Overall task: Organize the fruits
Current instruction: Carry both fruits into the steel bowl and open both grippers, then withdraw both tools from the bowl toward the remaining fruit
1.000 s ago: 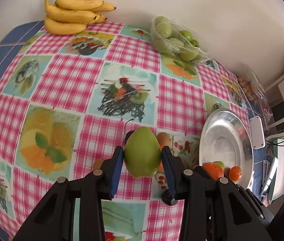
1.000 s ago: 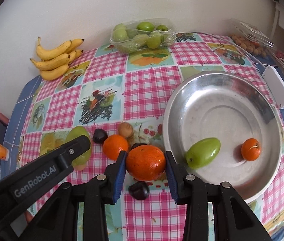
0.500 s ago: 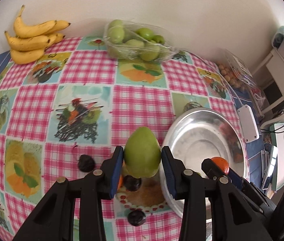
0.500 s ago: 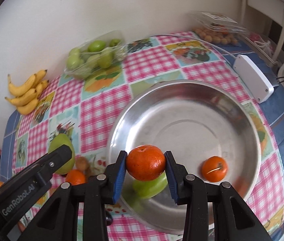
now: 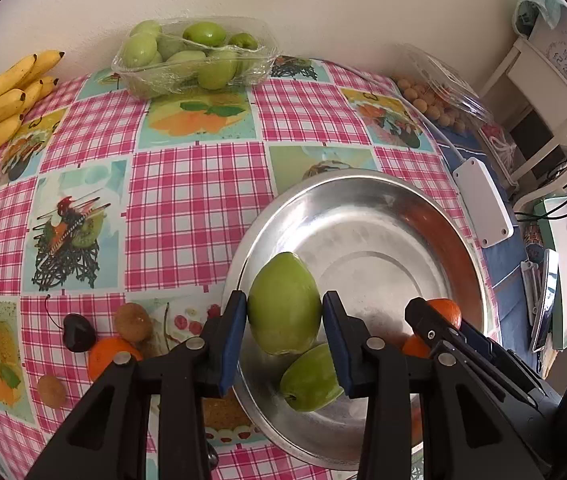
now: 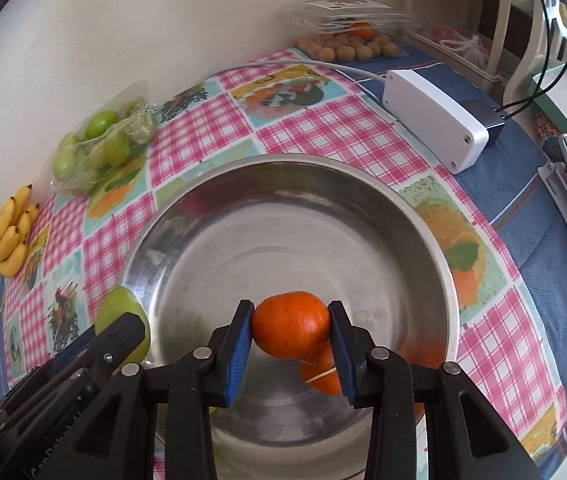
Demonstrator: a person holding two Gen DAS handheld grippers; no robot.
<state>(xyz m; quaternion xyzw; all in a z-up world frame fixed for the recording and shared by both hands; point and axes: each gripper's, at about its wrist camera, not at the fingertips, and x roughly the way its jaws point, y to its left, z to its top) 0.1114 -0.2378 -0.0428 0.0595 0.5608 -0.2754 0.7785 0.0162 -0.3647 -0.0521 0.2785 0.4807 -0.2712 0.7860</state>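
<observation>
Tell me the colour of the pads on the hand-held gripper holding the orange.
Blue pads, clearest in the right wrist view.

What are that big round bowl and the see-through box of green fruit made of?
The bowl looks like metal, probably stainless steel: silvery, with a brushed sheen and blurred reflections of the fruit inside it. The box of green fruit seems to be thin clear plastic: the fruit shows through it, and its crinkled top catches glints, so it may be cling film over a tray.

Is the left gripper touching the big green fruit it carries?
Touching. In the left wrist view, the left gripper has both blue jaws pressed against the sides of the big green fruit, holding it above the metal bowl.
</observation>
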